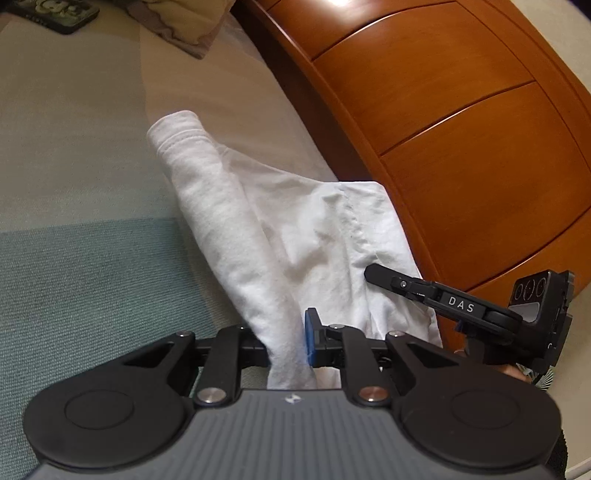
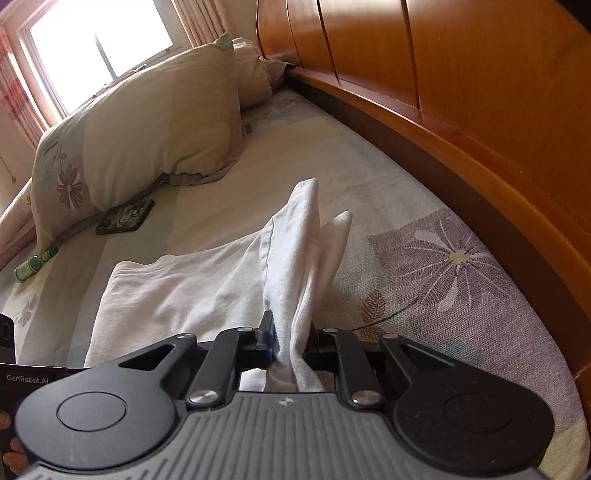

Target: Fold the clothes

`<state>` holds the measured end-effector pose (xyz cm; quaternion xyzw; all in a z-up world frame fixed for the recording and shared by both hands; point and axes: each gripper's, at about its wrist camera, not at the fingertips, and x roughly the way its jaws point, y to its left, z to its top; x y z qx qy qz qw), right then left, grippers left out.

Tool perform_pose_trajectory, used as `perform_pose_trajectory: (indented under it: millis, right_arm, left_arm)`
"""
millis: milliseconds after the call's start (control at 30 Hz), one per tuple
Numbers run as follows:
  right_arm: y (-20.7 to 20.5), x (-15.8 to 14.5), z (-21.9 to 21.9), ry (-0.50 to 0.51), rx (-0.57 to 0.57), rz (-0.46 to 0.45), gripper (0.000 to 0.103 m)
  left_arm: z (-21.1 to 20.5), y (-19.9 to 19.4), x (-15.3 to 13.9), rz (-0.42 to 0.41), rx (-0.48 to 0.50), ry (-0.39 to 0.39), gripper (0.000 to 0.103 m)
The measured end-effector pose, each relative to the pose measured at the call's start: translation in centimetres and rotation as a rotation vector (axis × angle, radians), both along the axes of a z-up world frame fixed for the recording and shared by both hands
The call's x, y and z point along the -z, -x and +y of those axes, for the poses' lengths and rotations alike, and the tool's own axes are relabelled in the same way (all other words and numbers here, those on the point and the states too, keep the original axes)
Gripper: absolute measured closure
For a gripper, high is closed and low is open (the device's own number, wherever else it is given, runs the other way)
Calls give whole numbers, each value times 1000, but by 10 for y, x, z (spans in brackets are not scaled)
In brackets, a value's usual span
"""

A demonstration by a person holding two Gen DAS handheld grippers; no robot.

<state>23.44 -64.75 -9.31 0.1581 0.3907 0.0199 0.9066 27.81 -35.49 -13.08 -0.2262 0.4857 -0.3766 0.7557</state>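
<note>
A white garment [image 1: 295,229] lies crumpled on the bed, close to the wooden headboard. My left gripper [image 1: 286,341] is shut on a bunched fold of it, and the cloth runs up between the jaws. In the left wrist view the right gripper [image 1: 373,275] reaches in from the right over the garment's edge. Seen from the right wrist, the white garment [image 2: 192,284] spreads to the left, and my right gripper [image 2: 290,341] is shut on a raised fold that stands up in two peaks.
A wooden headboard [image 2: 480,110] curves along the right. A cream pillow [image 2: 155,125] lies at the back left by a bright window [image 2: 99,40]. A dark patterned case [image 2: 125,218] lies on the sheet [image 2: 424,266], also seen as the dark case [image 1: 55,13].
</note>
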Motion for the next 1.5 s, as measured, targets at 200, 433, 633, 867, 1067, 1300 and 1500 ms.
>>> perform_pose_trajectory:
  millis: [200, 433, 633, 867, 1067, 1300, 1500]
  right_arm:
    - [25, -10, -14, 76, 106, -55, 66]
    - [73, -36, 3, 48, 8, -182, 66]
    - [69, 9, -3, 117, 86, -51, 99]
    - [98, -9, 30, 145, 20, -97, 77]
    - [135, 18, 59, 204, -9, -36, 62]
    - [131, -4, 51, 225, 43, -116, 47]
    - [124, 9, 17, 182, 199, -27, 64]
  left_arm:
    - [21, 13, -22, -146, 62, -127, 72]
    - [16, 12, -63, -460, 115, -198, 60]
    - [-22, 5, -27, -482, 186, -342, 62]
    - [2, 33, -51, -566, 210, -383, 55]
    - [32, 79, -58, -635, 262, -459, 34]
    - [58, 123, -55, -718, 258, -518, 28]
    - [85, 137, -55, -696, 222, -556, 24]
